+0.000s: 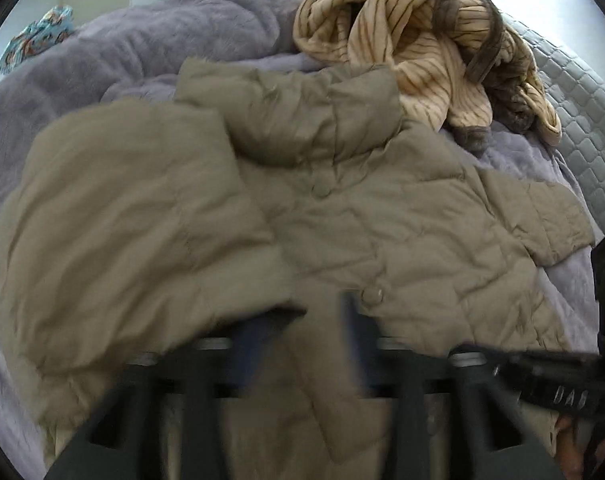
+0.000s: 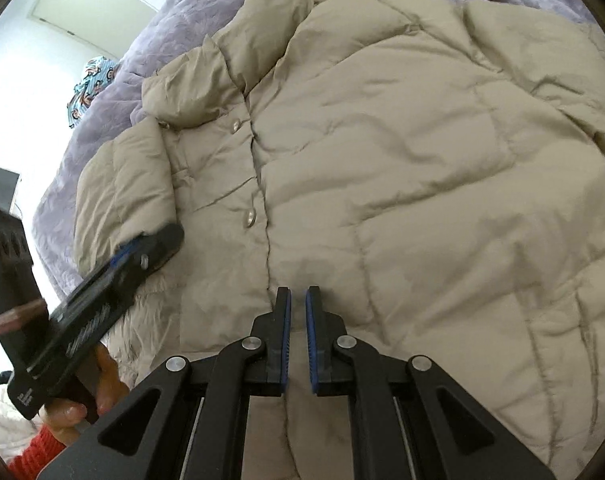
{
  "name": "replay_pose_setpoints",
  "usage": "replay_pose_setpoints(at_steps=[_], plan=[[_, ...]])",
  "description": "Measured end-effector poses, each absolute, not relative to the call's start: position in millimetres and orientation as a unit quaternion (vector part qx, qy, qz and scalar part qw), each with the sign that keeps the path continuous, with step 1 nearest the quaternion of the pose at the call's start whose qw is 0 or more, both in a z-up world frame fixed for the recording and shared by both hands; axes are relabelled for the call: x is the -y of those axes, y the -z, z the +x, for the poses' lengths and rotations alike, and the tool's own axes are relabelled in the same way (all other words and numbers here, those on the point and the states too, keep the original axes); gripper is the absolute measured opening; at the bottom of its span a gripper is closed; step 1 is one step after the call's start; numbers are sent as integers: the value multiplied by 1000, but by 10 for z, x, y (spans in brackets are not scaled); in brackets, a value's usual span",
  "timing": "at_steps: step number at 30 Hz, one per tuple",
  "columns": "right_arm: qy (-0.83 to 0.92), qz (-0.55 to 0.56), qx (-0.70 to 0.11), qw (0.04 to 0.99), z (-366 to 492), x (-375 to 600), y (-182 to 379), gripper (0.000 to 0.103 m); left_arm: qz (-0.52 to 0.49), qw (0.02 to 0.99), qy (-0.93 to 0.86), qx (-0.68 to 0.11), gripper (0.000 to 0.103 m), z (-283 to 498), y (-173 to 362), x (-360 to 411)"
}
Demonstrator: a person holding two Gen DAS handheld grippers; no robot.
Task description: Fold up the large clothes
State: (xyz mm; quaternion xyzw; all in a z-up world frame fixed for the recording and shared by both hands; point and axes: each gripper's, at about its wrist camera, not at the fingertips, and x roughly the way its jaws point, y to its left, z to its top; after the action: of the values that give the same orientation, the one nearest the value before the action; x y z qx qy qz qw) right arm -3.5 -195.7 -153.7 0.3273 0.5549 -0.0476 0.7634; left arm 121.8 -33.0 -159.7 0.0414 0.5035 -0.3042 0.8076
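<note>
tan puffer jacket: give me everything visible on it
The tan puffer jacket looks like quilted, crinkled nylon, with a stand-up collar and round snaps down a closed front. It lies front-up, spread on a lilac blanket; its left-view sleeve is folded over the body, the other spread out. A striped garment overlaps its collar end. The right gripper hovers shut over the front, gripping nothing.

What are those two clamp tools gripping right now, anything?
Nothing: the right gripper hovers shut and empty above the khaki jacket; the left gripper is open.
</note>
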Motion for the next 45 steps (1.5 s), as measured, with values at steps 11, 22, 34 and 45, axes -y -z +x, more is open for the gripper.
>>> replay_pose_setpoints(at_steps=[11, 22, 34, 45], plan=[[-50, 99, -503, 857, 228, 1171, 941, 88, 40, 866, 181, -464, 83, 1028, 1225, -819], [-58, -221, -431, 873, 718, -38, 1209, 88, 53, 849, 88, -518, 83, 1057, 1745, -1428], [117, 28, -433, 894, 734, 1042, 998, 1, 11, 854, 31, -520, 84, 1273, 1842, -1506], [81, 399, -491, 770, 142, 2288, 1701, 12, 19, 850, 28, -526, 84, 1342, 1870, -1433]])
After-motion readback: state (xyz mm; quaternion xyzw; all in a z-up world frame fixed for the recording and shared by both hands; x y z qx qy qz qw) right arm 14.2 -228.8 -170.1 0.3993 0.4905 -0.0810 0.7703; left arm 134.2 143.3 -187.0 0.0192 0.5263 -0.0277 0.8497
